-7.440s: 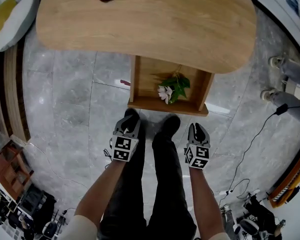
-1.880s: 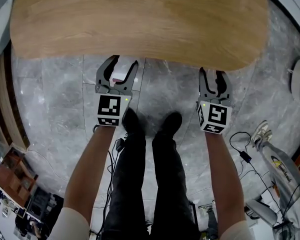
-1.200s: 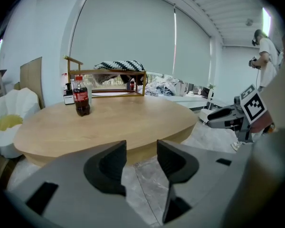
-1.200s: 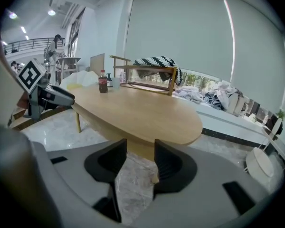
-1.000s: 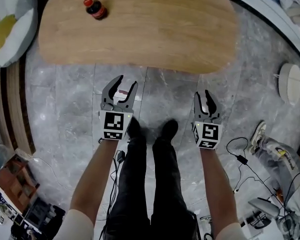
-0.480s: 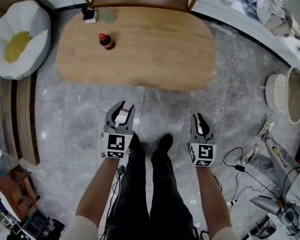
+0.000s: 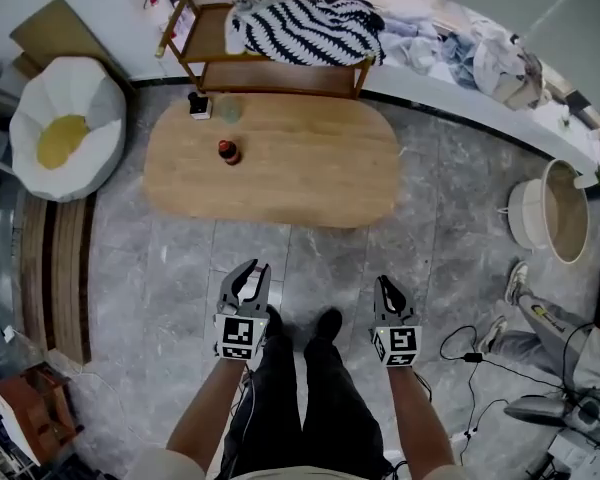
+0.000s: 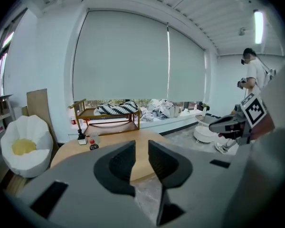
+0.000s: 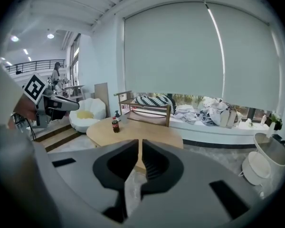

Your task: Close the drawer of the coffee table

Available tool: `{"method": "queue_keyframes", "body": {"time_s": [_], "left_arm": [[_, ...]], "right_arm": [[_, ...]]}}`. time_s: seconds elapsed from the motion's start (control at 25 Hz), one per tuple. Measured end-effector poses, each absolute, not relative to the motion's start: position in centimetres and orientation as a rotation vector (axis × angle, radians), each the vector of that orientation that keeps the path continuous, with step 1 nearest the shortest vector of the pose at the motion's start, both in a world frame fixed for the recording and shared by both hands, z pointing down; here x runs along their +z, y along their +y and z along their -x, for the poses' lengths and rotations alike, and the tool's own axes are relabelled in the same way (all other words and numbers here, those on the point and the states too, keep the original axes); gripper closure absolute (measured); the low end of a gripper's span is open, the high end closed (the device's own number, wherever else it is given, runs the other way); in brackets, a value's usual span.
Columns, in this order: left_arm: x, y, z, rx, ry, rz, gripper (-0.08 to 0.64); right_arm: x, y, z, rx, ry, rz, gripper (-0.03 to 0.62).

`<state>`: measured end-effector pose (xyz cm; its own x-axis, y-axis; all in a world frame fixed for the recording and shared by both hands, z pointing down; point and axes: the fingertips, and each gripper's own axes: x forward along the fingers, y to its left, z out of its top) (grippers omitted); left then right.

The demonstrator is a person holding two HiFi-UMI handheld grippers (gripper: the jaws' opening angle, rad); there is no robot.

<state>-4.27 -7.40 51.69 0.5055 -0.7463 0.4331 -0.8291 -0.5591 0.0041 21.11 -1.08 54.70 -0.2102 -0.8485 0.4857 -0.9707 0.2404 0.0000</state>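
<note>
The oval wooden coffee table (image 7: 280, 163) stands on the grey tiled floor, well ahead of my feet. No drawer sticks out from under its top in the head view. A small dark bottle (image 7: 229, 151) stands on the table's left part. My left gripper (image 7: 246, 273) hangs in the air in front of me, its jaws closing with a clear gap and nothing between them. My right gripper (image 7: 389, 290) is level with it, its jaws closing to a thin slit, also empty. The table (image 8: 109, 146) lies beyond the left gripper (image 8: 141, 148), and the table (image 9: 133, 129) beyond the right gripper (image 9: 140, 148).
A white beanbag seat (image 7: 65, 128) is at the far left. A wooden rack (image 7: 270, 63) with a striped blanket stands behind the table. A round tub (image 7: 565, 208) sits at the right. Cables (image 7: 470, 353) and someone's legs (image 7: 525, 318) lie on the floor at the right. Wooden steps (image 7: 65, 268) run along the left.
The drawer that stood open with a flower in it no longer shows. Both grippers have risen and drawn back from the table, and both pairs of jaws have narrowed.
</note>
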Motion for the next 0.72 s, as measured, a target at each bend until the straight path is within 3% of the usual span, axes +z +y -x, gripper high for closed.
{"method": "queue_keyframes", "body": {"time_s": [0.24, 0.72], "left_arm": [[44.9, -5.9, 6.5, 0.519, -1.397, -2.541, 0.505], [33.6, -4.4, 9.4, 0.448, -1.436, -2.565, 0.52]], "right_arm": [[47.7, -0.1, -21.4, 0.352, -2.155, -1.699, 0.552], [35.6, 0.9, -21.9, 0.241, -2.182, -1.782, 0.552]]}}
